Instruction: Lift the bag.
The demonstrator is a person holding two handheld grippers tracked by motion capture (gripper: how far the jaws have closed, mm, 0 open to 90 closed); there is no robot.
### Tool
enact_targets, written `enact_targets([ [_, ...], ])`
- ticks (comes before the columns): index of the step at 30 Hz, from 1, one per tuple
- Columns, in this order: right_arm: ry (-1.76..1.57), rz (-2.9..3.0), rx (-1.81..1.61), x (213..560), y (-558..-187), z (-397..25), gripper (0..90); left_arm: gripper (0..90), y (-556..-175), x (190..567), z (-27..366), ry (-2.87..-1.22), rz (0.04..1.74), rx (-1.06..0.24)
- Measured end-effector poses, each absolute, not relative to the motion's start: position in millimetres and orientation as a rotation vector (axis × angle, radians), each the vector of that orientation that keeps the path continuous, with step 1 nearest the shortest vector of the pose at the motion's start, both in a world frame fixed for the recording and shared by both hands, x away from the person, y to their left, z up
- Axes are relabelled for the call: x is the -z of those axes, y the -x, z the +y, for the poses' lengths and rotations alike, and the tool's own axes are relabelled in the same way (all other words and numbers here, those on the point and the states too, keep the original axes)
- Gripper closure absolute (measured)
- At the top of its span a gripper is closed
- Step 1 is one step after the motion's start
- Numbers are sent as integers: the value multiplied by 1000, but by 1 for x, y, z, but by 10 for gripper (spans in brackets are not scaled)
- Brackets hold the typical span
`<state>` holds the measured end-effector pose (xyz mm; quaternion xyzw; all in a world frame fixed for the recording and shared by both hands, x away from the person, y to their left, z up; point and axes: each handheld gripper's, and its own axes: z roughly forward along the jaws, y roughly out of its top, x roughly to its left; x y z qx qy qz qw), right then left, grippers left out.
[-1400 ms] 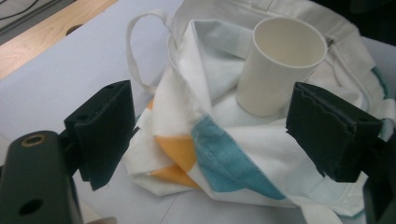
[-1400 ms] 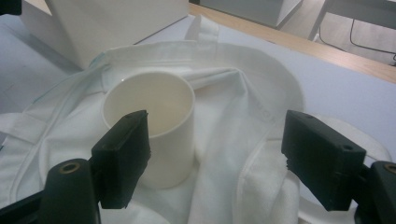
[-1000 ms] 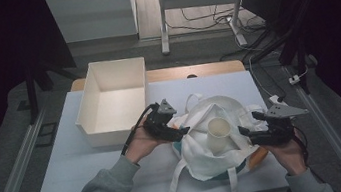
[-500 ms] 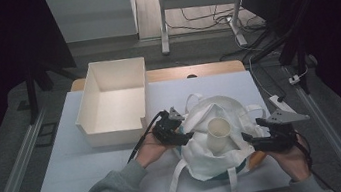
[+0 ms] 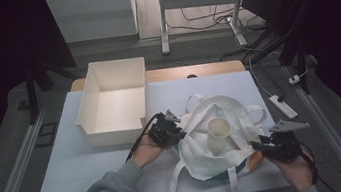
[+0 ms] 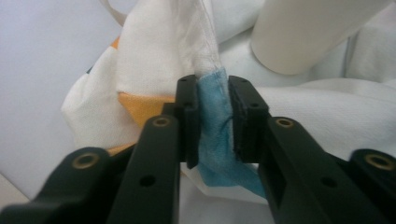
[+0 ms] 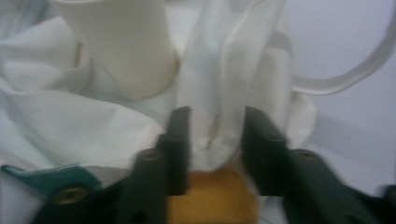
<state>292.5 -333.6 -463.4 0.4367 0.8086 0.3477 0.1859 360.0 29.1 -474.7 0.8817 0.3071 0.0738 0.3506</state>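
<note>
Pale grey tabletop point(image 5: 93, 172) in a dark room, cables on the floor behind.
Open white rectangular box point(image 5: 114, 101) at back left, nothing inside; crumpled white cloth tote bag point(image 5: 217, 140) right of centre, cream paper cup point(image 5: 218, 133) upright in it. Left gripper point(image 5: 169, 129) pinching the bag's blue-trimmed edge; right gripper point(image 5: 272, 146) closed around a white fold at the bag's right side.

My right gripper point(image 7: 212, 135) view is blurred; the cup's point(image 7: 123, 42) top is cut off, the bag point(image 5: 201, 147) hides its base.
</note>
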Motion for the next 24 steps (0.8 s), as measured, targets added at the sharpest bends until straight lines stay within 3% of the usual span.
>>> enact_targets([
  [2, -1203, 2278, -951, 462, -292, -333, 816, 792, -358, 473, 31, -2275, 787, -188],
  [7, -1168, 2276, -1005, 452, -290, -333, 849, 807, -352, 463, 38, -2246, 757, -171],
  [24, -1017, 2102, -1217, 406, -284, -336, 858, 818, -339, 411, 90, -2048, 716, -179],
])
